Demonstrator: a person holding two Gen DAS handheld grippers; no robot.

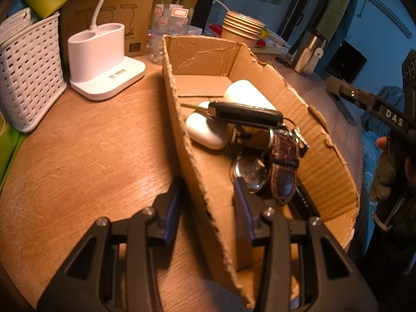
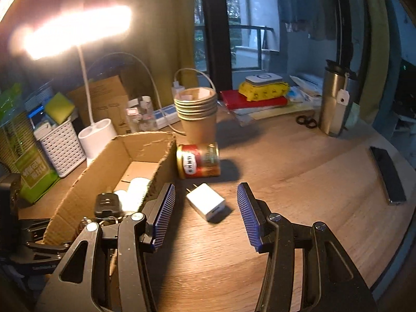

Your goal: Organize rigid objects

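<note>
- The white USB charger (image 2: 206,202) lies flat on the wooden desk (image 2: 299,182), straight ahead of the right gripper (image 2: 206,217) and between its spread fingers, prongs pointing away to the left.
- The left gripper (image 1: 208,202) straddles the cardboard box (image 1: 325,161) wall, jaws apart, holding nothing.

Torn corrugated cardboard box (image 1: 325,140), glossy wood-grain table (image 1: 91,156), brushed-metal tumbler (image 2: 334,104)

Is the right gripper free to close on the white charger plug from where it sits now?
Probably yes. The right gripper is open, and the white charger plug lies on bare table just ahead between its fingers. The cardboard box and the can stand off to the side and behind.
</note>
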